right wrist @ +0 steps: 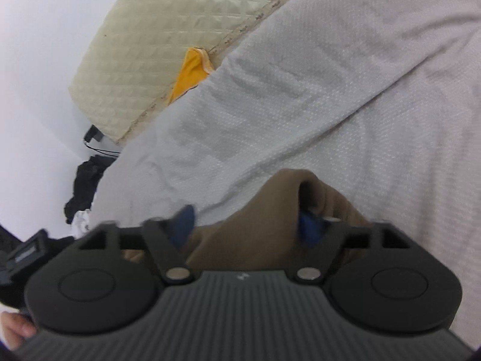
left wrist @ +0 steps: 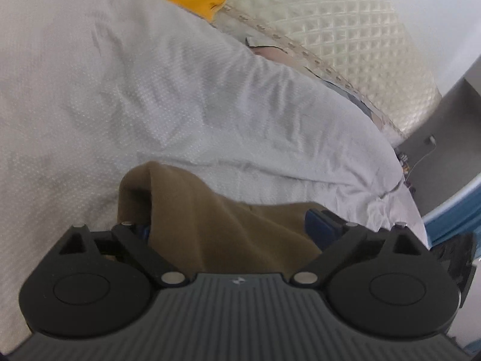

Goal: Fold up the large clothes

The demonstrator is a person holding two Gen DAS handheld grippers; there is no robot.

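Nearest your left gripper [left wrist: 231,225] is a bunched fold of the brown garment [left wrist: 210,222], lying between its spread jaws on the white textured bedsheet [left wrist: 150,90]; the blue pads [left wrist: 318,225] stand clear of the cloth, so that claw is released. Your right gripper [right wrist: 246,225] is likewise released, with another hump of the same brown garment [right wrist: 270,225] between its parted pads [right wrist: 309,228]. A yellow cloth [right wrist: 191,72] is wedged between the sheet and the cream quilted headboard [right wrist: 150,45].
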